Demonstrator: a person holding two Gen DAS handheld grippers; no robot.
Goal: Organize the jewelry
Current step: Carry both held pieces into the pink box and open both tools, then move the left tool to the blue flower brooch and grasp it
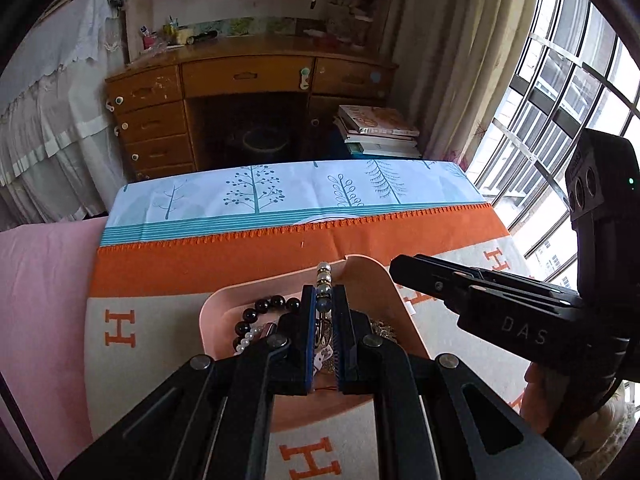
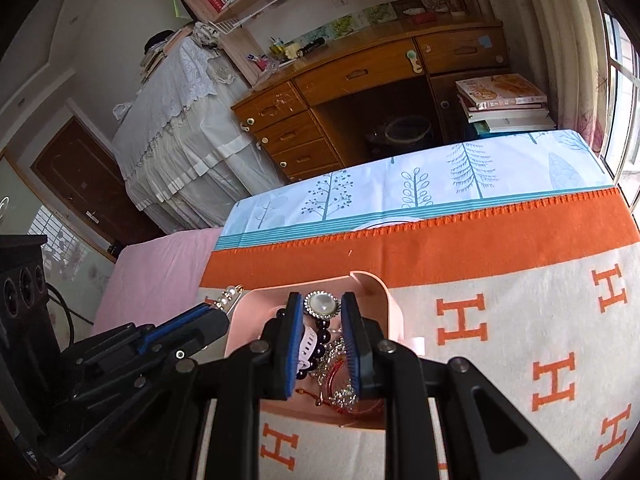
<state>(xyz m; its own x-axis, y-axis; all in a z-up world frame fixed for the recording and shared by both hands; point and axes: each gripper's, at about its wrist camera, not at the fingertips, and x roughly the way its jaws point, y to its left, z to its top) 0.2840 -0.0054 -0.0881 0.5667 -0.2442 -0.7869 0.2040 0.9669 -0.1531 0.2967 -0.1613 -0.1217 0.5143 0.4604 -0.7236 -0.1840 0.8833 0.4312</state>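
A pink tray (image 1: 372, 276) lies on the blanket with jewelry heaped in it. My left gripper (image 1: 324, 290) is shut on a bracelet of pearl and gold beads (image 1: 323, 274), which sticks out past the fingertips above the tray. A black bead bracelet (image 1: 272, 304) and a pearl strand (image 1: 246, 340) lie in the tray below. My right gripper (image 2: 322, 300) is shut on a watch (image 2: 321, 305) with a round white face, a rhinestone rim and a white strap. Under it the tray (image 2: 378, 286) holds dark beads (image 2: 322, 332) and red cord bracelets (image 2: 340, 386). The grippers sit side by side.
An orange and cream blanket with H letters (image 2: 500, 320) covers the near surface, and a tree-print cloth (image 1: 280, 192) lies beyond it. A pink sheet (image 1: 44, 280) is at the left. A wooden desk (image 1: 248, 76), stacked books (image 1: 378, 128) and a window (image 1: 560, 92) stand farther off.
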